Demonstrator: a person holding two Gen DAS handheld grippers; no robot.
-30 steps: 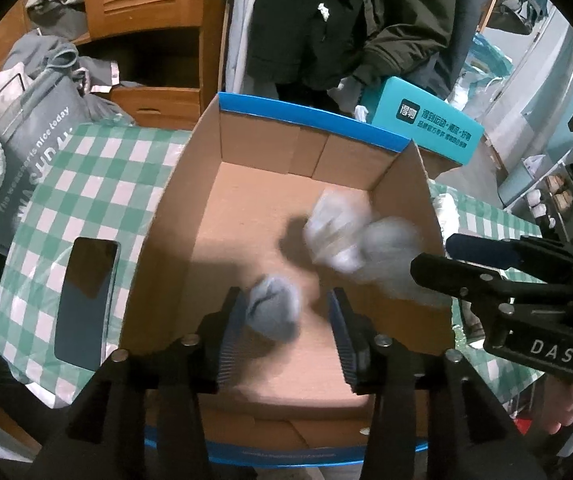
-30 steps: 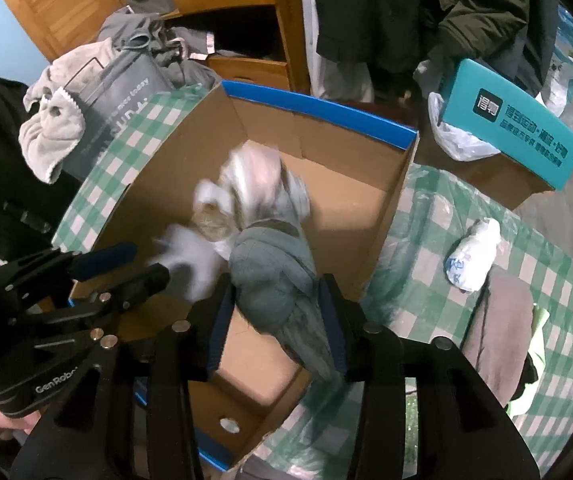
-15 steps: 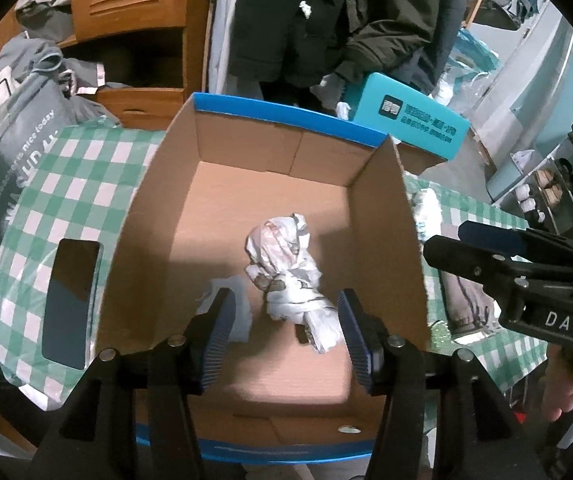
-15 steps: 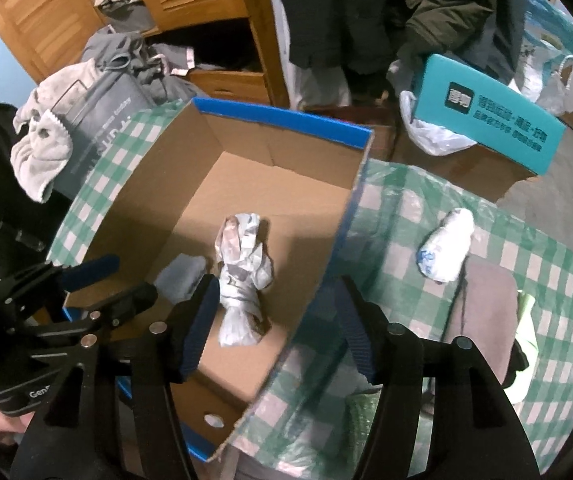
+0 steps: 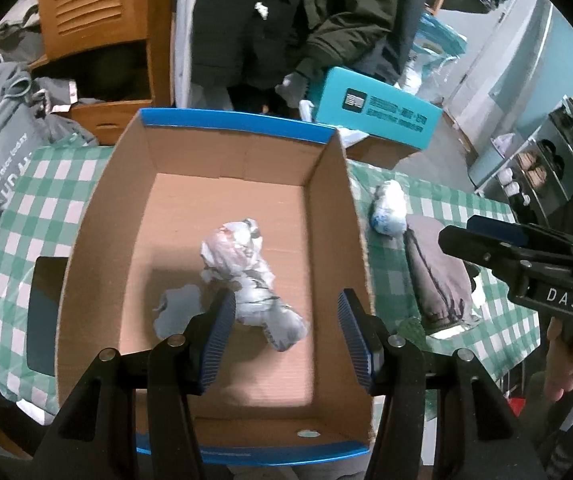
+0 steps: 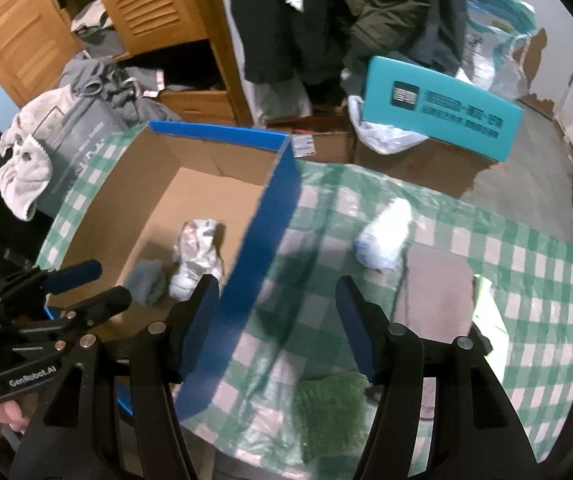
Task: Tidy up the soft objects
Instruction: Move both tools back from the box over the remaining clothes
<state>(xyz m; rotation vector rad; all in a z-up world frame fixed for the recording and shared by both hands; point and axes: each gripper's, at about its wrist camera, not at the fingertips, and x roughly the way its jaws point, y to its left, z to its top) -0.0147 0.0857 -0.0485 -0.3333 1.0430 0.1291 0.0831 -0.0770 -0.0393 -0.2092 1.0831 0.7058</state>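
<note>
My left gripper (image 5: 282, 332) hangs over the cardboard box (image 5: 94, 240), jaws apart with nothing pressed between them; they have just been opening. Under it, on the box floor toward the near wall, lies a white patterned bundle (image 5: 246, 272), and touching its left side a small grey rolled piece (image 5: 176, 312). Both lie loose, clear of my pads.

My right gripper (image 6: 278, 320) is out past the box's right wall (image 6: 262, 248), above the green checked tablecloth (image 6: 526, 280). Its jaws stand apart and empty too, also just opened; the left finger (image 6: 198, 320) overlaps the blue wall edge in view, contact I cannot tell.

Still out on the cloth, right of the box: a white rolled bundle (image 6: 386, 236), blurred here. Just beside it toward the near edge, a brown-grey folded cloth (image 6: 434, 292), with something yellow-green (image 6: 486, 312) against its right side. A green fuzzy piece (image 6: 330, 408) lies at the near edge of the table, between my right fingers.

A dark flat slab (image 5: 44, 316) lies on the cloth left of the box. A teal carton (image 5: 378, 108) stands beyond the far edge.
</note>
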